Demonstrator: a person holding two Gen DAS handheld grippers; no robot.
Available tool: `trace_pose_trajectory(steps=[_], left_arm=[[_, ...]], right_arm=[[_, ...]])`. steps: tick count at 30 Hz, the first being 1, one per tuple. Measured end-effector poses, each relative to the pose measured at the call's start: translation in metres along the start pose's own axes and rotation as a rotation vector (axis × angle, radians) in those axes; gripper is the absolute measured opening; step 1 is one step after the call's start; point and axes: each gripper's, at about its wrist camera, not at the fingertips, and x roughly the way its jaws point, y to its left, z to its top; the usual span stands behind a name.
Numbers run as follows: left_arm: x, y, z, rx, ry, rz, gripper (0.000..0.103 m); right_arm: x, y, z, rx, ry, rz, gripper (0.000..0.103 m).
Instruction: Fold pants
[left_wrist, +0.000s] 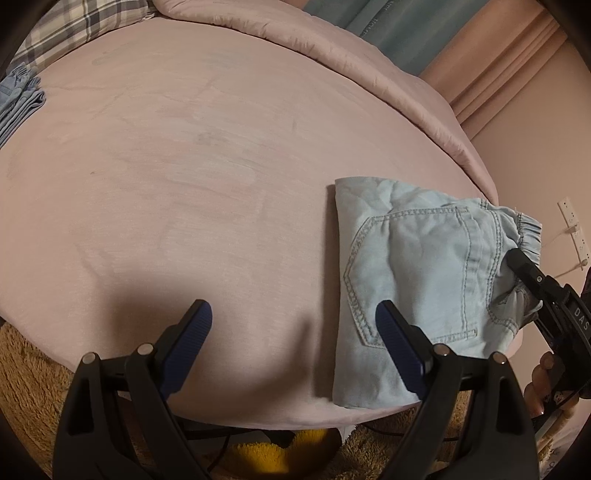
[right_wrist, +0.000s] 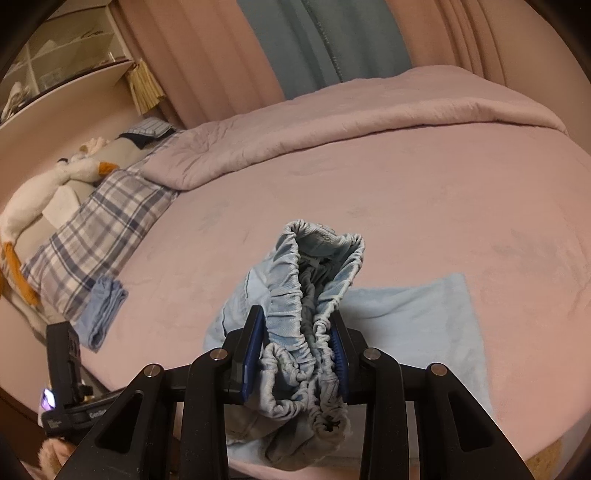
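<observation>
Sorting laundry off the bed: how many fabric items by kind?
Light blue pants: 1
Folded blue garment: 1
Plaid pillow: 1
Pink comforter: 1
Total: 4

Pants (left_wrist: 413, 266) on pink bed (left_wrist: 184, 166)

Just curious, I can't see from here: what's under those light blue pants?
The pants lie folded on the pink bedsheet, which shows all around them. Whether anything else lies beneath is hidden by the fabric. The right gripper has its jaws clamped on the elastic waistband.
</observation>
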Motion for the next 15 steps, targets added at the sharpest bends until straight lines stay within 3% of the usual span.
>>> trace_pose_trajectory(steps=[15], left_arm=[[0.006,-0.012,0.007,0.053,0.02,-0.005,0.09]], right_arm=[[0.0,-0.013,-0.002,0.058,-0.002,-0.039,0.035]])
